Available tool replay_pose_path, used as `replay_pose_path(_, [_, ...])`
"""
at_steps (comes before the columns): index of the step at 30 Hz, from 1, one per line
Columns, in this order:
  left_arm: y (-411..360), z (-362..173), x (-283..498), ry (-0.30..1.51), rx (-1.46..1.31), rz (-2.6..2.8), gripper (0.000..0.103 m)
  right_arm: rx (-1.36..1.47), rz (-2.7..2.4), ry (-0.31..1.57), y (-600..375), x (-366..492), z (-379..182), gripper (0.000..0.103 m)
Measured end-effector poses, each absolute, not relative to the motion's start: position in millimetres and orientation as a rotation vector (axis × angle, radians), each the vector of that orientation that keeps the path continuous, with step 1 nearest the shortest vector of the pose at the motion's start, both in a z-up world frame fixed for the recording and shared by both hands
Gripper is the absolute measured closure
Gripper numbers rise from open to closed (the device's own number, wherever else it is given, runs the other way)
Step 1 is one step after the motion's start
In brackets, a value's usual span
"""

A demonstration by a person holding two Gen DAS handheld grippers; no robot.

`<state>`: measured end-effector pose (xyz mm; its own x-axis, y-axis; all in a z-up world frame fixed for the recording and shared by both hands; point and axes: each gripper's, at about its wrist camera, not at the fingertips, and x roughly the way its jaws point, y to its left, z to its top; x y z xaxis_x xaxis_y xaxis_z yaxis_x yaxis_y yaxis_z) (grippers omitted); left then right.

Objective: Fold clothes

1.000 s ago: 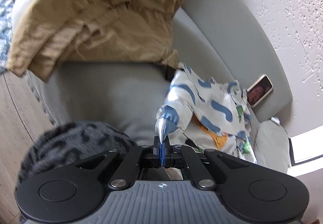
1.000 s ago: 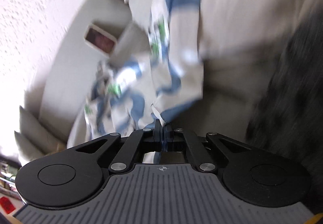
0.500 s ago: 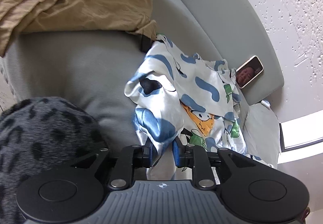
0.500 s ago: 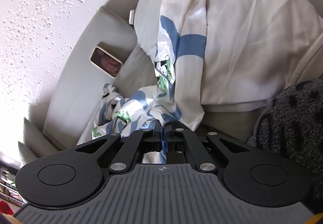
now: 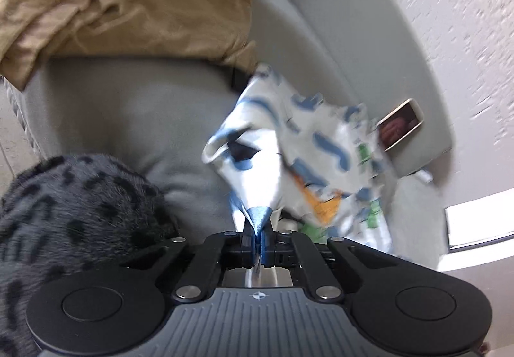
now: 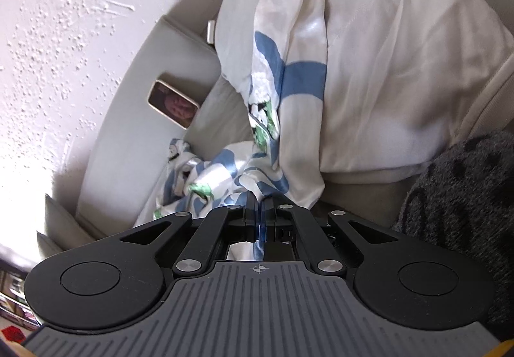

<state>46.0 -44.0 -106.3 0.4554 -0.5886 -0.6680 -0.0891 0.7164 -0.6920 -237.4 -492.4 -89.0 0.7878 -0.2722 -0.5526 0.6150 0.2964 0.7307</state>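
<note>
Currently, per view:
left tool (image 5: 257, 236): jaws together, clamped on a blue-tipped fold of the patterned garment (image 5: 308, 151); cloth is pinched between the pads and rises away from them.
right tool (image 6: 259, 222): jaws together, clamped on another edge of the same garment (image 6: 225, 177); a strip of printed cloth shows under the jaws.
garment: white satin-like fabric with blue swirls plus green and orange cartoon prints. Bunched, not flat. Sits on the grey sofa (image 5: 122, 112) seat near the back cushion, stretched between the 2 tools. In the right view 1 part of it drapes up over a white garment (image 6: 401, 67).
tan clothing (image 5: 135, 0): crumpled pile at the far edge of the sofa seat in the left view, just beside the patterned garment.
white garment: heaped on the sofa, right view, touching the patterned cloth.
phone (image 5: 400, 129): leans against the sofa back cushion, screen lit, just behind the garment.
leopard-print blanket (image 5: 74, 215): dark grey fleece at the near edge of the seat, beside both tools.
image: left view is motion-blurred.
</note>
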Motion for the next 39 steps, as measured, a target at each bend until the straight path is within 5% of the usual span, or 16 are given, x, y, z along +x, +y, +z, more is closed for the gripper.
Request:
replay_pose_path(8, [-13,14,52,0.739,-0.922,-0.568,0.102,1.059,-0.477,0.196,-498,-230,-12,0.102])
replay_pose_path(18, [22,249,-8,0.092,-0.887,-0.806,0.102,0.599,-0.222,-0.361,-427,-281,258,0.102])
replay_pose_path(31, [36,307,-3,0.179,-0.858,-0.833,0.102,0.440,-0.202,-0.303,-387,-302,350,0.102])
replay_pose_path(39, [-46,273,147,0.590,-0.881,-0.677,0.103,0.498,-0.376,0.086,-454,-126,298,0.102])
